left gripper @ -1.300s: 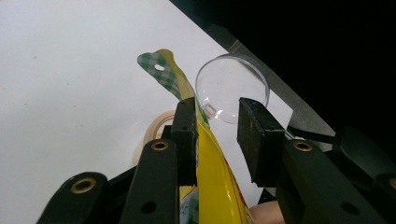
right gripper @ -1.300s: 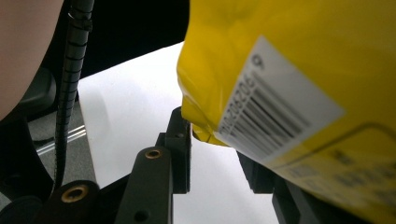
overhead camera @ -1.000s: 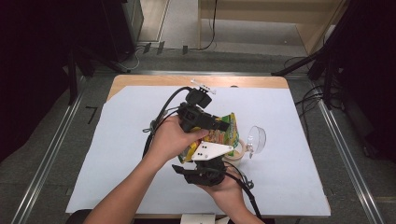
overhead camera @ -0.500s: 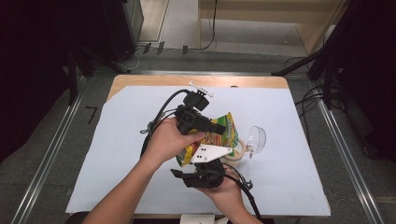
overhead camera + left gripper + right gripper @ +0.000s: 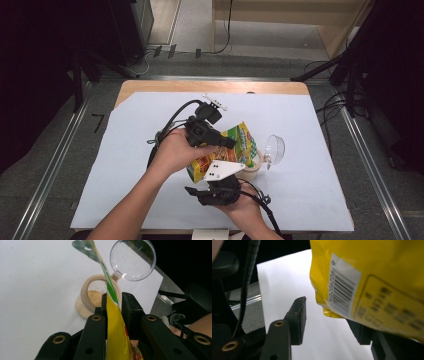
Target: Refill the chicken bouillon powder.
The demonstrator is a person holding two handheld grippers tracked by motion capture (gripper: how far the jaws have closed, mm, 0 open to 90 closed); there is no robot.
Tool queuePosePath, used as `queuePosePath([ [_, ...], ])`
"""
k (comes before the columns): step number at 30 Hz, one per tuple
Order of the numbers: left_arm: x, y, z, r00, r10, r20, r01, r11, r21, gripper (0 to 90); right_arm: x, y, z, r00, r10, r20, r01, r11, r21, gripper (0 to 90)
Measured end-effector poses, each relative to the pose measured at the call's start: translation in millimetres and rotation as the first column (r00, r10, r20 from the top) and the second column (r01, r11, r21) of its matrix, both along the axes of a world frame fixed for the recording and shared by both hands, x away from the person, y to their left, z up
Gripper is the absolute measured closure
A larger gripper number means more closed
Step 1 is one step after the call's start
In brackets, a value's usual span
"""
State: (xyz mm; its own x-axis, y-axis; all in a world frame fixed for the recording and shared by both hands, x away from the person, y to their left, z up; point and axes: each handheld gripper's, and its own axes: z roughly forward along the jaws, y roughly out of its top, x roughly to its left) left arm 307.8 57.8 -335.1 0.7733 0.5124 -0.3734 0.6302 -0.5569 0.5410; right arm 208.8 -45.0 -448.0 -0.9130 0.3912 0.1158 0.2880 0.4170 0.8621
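Note:
A yellow and green snack bag (image 5: 239, 141) is held over the white sheet, tilted toward a beige jar (image 5: 253, 169). My left gripper (image 5: 229, 144) is shut on the bag's upper edge; its jaws have just been closing, and in the left gripper view both pads (image 5: 131, 307) press the bag (image 5: 116, 337) above the jar (image 5: 93, 296) of tan crumbs. My right gripper (image 5: 216, 186) sits below the bag, open, its jaws just having been opening. In the right gripper view the bag's bottom corner (image 5: 329, 311) hangs between the jaws, clear of the left finger (image 5: 298, 315).
A clear round lid (image 5: 275, 149) is hinged open beside the jar; it also shows in the left gripper view, lid (image 5: 132, 260). A white sheet (image 5: 125, 170) covers the wooden table (image 5: 150, 86). Black cables trail from both grippers. The floor and metal rails flank the table.
The left hand and bag have shifted only slightly. The bag stays tilted over the jar; the right gripper stays below it.

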Motion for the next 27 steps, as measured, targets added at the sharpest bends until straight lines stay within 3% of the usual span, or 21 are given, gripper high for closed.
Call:
queuePosePath([
  [16, -2.3, 12.5, -1.8, 0.9999, -0.010, -0.010, 0.010, 0.9994, 0.034, 86.8, 4.8, 2.2, -10.0, 0.9991, 0.008, -0.042, -0.009, 1.000, -0.030, 49.3],
  [27, -4.2, 22.4, -4.3, 0.9998, -0.020, -0.005, 0.020, 0.9993, 0.031, 88.4, 7.3, 4.7, -15.3, 0.9995, 0.014, -0.029, -0.015, 0.999, -0.033, 48.7],
])
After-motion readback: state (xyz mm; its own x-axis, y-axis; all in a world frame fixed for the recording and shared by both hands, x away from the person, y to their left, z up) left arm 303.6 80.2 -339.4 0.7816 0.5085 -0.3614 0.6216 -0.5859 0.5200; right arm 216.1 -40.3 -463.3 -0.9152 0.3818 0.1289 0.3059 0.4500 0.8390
